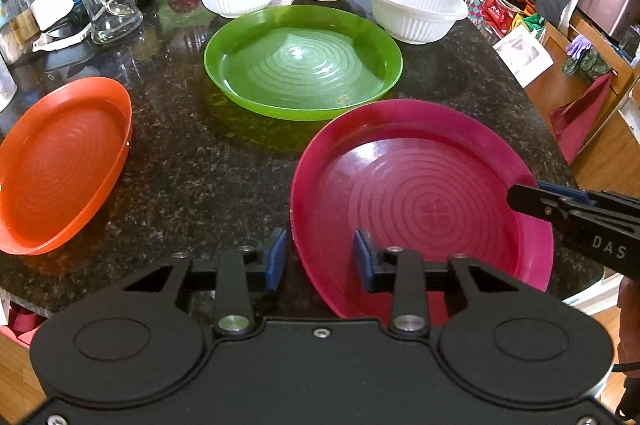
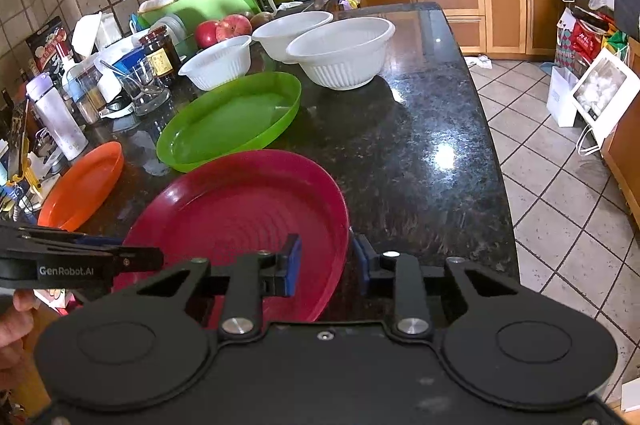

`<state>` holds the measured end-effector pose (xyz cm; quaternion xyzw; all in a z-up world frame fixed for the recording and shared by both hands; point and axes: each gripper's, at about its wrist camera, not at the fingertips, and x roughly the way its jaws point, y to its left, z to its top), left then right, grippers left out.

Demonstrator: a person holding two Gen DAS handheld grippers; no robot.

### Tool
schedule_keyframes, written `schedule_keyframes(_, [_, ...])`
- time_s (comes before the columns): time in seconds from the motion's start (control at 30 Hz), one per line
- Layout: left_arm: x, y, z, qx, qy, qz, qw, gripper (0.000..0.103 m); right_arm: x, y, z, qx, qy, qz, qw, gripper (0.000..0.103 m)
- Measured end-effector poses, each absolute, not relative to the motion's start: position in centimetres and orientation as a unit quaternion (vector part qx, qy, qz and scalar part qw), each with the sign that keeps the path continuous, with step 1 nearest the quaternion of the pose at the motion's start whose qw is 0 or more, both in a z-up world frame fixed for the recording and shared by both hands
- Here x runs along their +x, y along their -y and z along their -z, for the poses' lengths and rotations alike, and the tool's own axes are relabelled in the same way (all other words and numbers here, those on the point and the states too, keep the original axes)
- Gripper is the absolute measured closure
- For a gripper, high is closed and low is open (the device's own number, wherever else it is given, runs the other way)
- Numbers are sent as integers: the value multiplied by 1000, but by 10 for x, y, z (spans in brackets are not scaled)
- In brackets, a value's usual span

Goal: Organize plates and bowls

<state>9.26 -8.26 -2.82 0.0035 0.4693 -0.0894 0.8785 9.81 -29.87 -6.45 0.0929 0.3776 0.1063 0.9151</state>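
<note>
Bright, sharp, fisheye-warped, countertop (image 2: 440, 149) glare

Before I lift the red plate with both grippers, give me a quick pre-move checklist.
1. Left gripper straddles the red plate rim: ok.
2. Right gripper straddles the opposite rim: ok.
3. Pads pressing on the rim: not ok, gaps show at both grippers.
4. Red plate empty: ok.
5. Green plate empty, if stacking there: ok.
6. Red plate's near edge fully on the countertop: cannot tell.
</note>
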Motion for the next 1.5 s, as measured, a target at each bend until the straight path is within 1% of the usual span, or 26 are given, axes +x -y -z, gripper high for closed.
schedule_keyframes(0.03, [93, 82, 28, 3, -470, 90, 878, 64, 98, 299, 64, 92, -378, -107, 915, 72])
schedule_keyframes(0.13, [94, 82, 28, 1, -471, 93, 877, 66, 99, 298, 64, 92, -379, -109, 915, 72])
schedule_keyframes(0.4, [94, 82, 28, 1, -471, 92, 877, 67, 99, 296, 64, 84, -379, -105, 915, 72])
schedule_keyframes(0.53, [94, 80, 26, -2, -471, 83, 878, 69, 99, 294, 64, 80, -381, -102, 915, 84])
schedule_keyframes(0.57, [94, 79, 25, -3, -470, 82, 879, 70, 99, 295, 64, 80, -383, -101, 915, 84])
schedule_keyframes(0.63, [93, 77, 24, -5, -468, 81, 880, 74, 99, 295, 64, 82, -384, -99, 914, 85])
schedule_keyframes(0.9, [88, 76, 19, -1, -459, 82, 885, 75, 98, 292, 59, 82, -380, -98, 916, 85])
schedule_keyframes(0.97, [89, 74, 18, -3, -458, 80, 885, 77, 97, 291, 57, 83, -377, -98, 917, 85])
schedule_keyframes(1.03, [89, 71, 18, -4, -458, 77, 886, 81, 97, 288, 56, 82, -375, -99, 918, 85])
schedule_keyframes(1.5, [84, 38, 7, -8, -440, 72, 895, 82, 98, 248, 38, 68, -358, -104, 925, 85])
